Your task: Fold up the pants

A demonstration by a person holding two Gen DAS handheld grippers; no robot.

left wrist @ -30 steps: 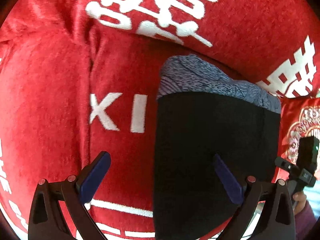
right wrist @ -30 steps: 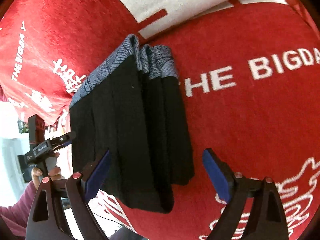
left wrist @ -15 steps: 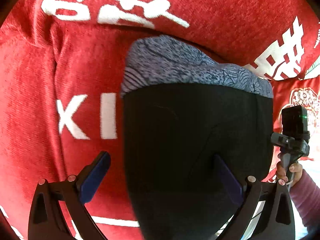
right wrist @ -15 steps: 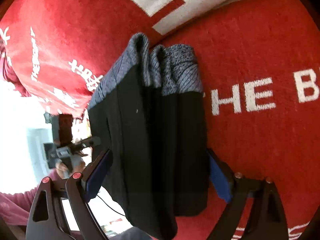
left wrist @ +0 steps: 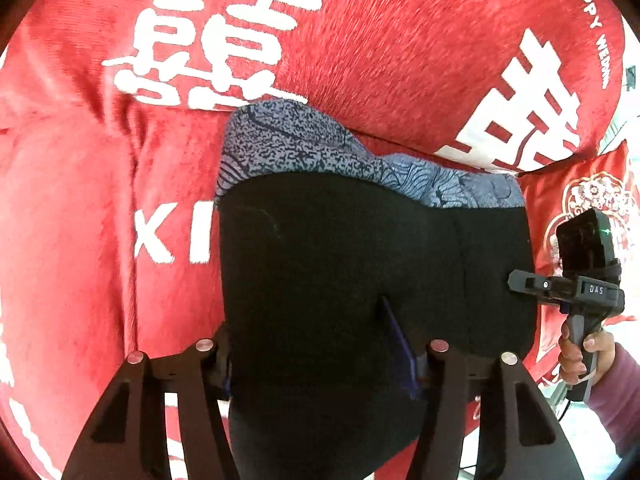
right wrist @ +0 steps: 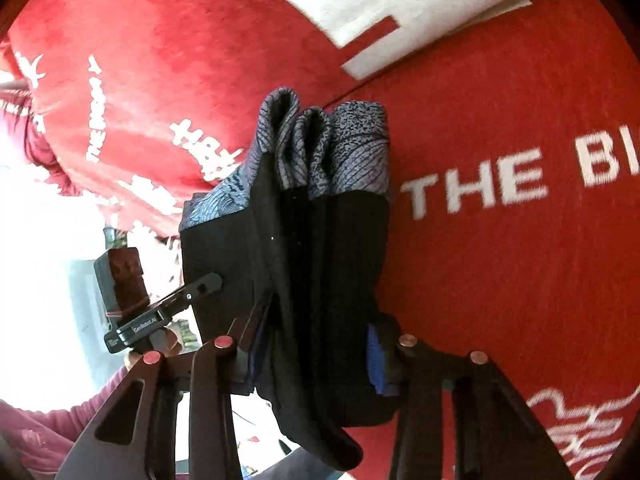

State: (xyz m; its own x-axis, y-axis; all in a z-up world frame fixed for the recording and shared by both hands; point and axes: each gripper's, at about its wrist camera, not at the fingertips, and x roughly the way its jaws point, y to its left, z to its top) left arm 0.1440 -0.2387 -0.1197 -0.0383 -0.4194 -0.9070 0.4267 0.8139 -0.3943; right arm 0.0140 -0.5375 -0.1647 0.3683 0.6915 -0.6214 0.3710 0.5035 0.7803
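The folded black pants with a blue-grey patterned waistband lie bundled on the red plush cover. My left gripper is closing, with the near edge of the bundle between its blue pads, which press into the cloth. In the right wrist view the pants show as several stacked folds seen edge on. My right gripper is closing too and pinches the lower end of that stack from both sides. Each handle shows in the other view, held by a hand in a pink sleeve.
The red cover with white lettering fills both views and rises into a backrest behind the pants. A red cushion with a round ornament sits to the right. A bright floor lies beyond the seat edge at left.
Both pairs of jaws have narrowed from wide apart onto the folded pants. The left gripper has shifted over the bundle, which now fills more of its view.
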